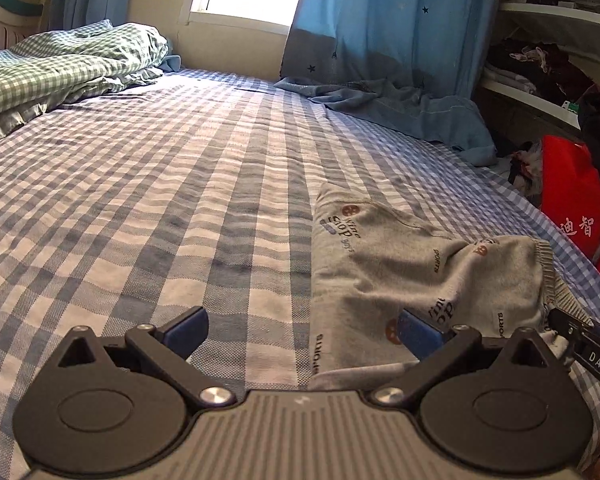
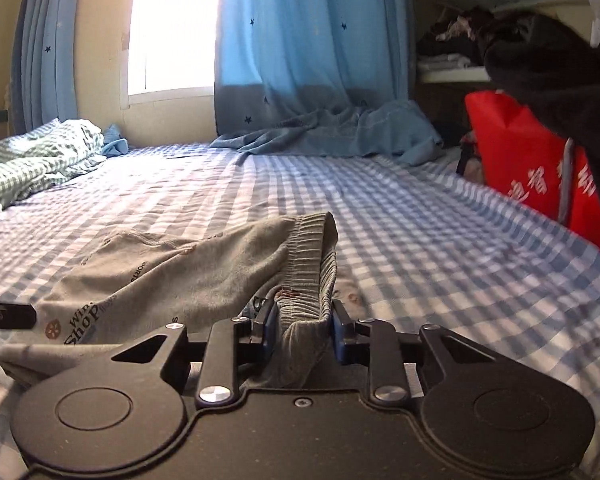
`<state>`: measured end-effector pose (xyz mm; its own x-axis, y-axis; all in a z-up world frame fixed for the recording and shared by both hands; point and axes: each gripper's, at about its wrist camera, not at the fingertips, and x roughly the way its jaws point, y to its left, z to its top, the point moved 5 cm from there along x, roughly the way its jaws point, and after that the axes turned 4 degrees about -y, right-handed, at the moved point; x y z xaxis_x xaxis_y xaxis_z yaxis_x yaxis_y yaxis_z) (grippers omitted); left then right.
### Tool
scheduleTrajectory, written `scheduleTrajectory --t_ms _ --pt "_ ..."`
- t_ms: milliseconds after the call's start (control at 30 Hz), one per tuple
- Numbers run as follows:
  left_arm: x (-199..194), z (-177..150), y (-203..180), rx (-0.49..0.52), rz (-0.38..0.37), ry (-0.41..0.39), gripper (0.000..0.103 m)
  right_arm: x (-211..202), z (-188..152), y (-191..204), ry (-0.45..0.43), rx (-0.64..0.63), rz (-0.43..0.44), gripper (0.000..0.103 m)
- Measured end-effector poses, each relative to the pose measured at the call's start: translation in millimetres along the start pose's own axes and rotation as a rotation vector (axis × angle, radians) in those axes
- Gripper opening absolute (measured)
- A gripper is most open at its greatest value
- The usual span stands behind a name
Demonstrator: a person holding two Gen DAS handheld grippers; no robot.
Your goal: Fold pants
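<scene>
Small grey printed pants (image 1: 384, 268) lie on the blue checked bed sheet (image 1: 160, 200), at the right in the left wrist view. My left gripper (image 1: 300, 330) is open and empty, low over the sheet; its right finger (image 1: 418, 332) rests at the pants' near left edge. My right gripper (image 2: 305, 326) is shut on the ribbed waistband (image 2: 308, 276) of the pants (image 2: 172, 276) and lifts that end a little. The right gripper's tip shows at the far right of the left wrist view (image 1: 580, 340).
A green checked duvet (image 1: 60, 68) is bunched at the back left. A blue curtain (image 1: 380, 40) and a blue cloth (image 1: 412, 108) lie at the far end. A red bag (image 2: 532, 160) and shelves with clothes (image 1: 548, 60) stand past the bed's right edge.
</scene>
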<state>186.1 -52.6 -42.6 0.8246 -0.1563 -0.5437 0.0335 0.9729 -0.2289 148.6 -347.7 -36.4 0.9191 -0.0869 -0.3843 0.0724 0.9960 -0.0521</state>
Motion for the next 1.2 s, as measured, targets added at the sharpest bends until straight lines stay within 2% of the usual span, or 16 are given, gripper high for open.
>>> scheduleTrajectory --t_ms 100,167,233,300,433,533,600,667,733,800,867,933,1000,1067,1133,1200 --pt "8.5 -4.6 3.1 0.007 0.016 0.032 0.103 8.5 -19.1 -10.0 0.057 0.02 0.001 0.031" --pt "11.2 -5.7 6.2 0.002 0.02 0.047 0.103 6.2 -24.2 -13.2 0.031 0.02 -0.002 0.036" --pt "10.4 -0.6 8.4 0.001 0.014 0.03 0.103 0.1 -18.8 -15.6 -0.016 -0.006 -0.028 0.063" --pt "11.6 11.7 6.4 0.02 0.013 0.006 0.103 -4.1 -9.4 -20.1 -0.071 -0.035 -0.055 0.076" --pt "25.1 43.0 -10.9 0.096 -0.015 -0.029 0.103 6.7 11.7 -26.6 -0.114 -0.076 -0.07 0.094" --pt "46.2 60.6 -35.1 0.199 -0.05 -0.05 0.103 27.0 28.6 -26.8 -0.111 -0.094 -0.047 0.097" --pt "65.7 65.8 -48.9 0.257 -0.045 -0.045 0.103 47.1 36.2 -30.7 -0.058 -0.061 -0.012 0.097" --pt "86.1 67.5 -58.7 0.288 -0.046 -0.03 0.103 63.8 40.2 -40.2 0.001 0.031 0.047 0.095" --pt "105.0 67.1 -63.2 0.302 -0.038 -0.012 0.103 75.8 41.8 -51.7 0.044 0.149 0.132 0.086" --pt "125.2 63.8 -62.7 0.311 -0.006 0.015 0.103 81.4 42.5 -59.9 0.065 0.214 0.16 0.078" --pt "139.3 60.5 -58.3 0.293 0.026 0.043 0.103 84.9 43.8 -64.1 0.079 0.232 0.176 0.066" --pt "148.7 57.5 -51.2 0.248 0.028 0.072 0.103 88.1 43.7 -65.7 0.104 0.256 0.212 0.04" --pt "152.5 52.9 -42.6 0.202 0.025 0.083 0.103 90.7 41.5 -66.4 0.125 0.284 0.25 0.031" --pt "152.6 49.1 -39.1 0.19 0.02 0.079 0.103 92.1 38.3 -63.9 0.135 0.311 0.281 0.028" --pt "150.3 49.3 -35.8 0.187 0.021 0.077 0.103 93.9 37.7 -61.9 0.14 0.311 0.287 0.013" --pt "149.8 49.9 -33.6 0.187 0.022 0.077 0.103 95.9 39.7 -58.3 0.128 0.287 0.278 0.006"
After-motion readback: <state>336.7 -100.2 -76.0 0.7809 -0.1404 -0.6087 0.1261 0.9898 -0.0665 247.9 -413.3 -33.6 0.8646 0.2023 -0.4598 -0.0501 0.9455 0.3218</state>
